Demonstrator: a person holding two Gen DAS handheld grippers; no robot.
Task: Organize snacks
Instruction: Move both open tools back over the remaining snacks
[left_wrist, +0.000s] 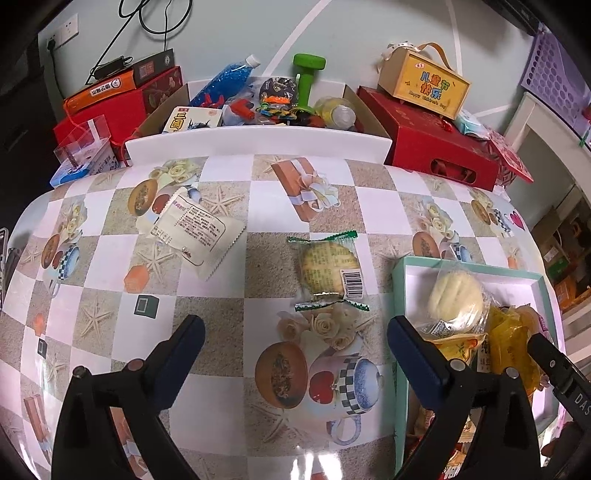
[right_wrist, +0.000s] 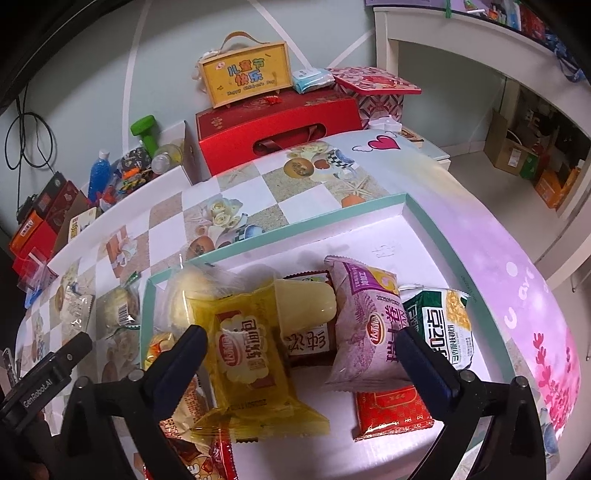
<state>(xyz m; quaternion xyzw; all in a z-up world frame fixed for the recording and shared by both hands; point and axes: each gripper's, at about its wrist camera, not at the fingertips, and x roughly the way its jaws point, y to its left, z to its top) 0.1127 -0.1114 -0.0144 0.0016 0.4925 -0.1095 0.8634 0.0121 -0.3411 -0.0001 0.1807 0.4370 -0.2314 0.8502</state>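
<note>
Table's covered in a checkered cloth (left_wrist: 229, 295) printed with starfish, roses and teapots, with red gift boxes (left_wrist: 436, 147) and a white bin (left_wrist: 258, 142) of odds and ends along the wall behind it.

Left gripper (left_wrist: 295, 332) tilts down at the cloth, jaws spread wide, nothing between them. Just ahead of it lies a round biscuit pack (left_wrist: 330, 271), long axis pointing away from the gripper, crimped ends near and far. A white sachet (left_wrist: 195, 232) sits ahead to its left, lying diagonal.

Right gripper (right_wrist: 303, 350) is also released, angled down over the teal-rimmed box (right_wrist: 295, 218). A yellow pack (right_wrist: 251, 365) and purple pack (right_wrist: 365, 332) lie loose between its fingers, both lengthwise away from it.
</note>
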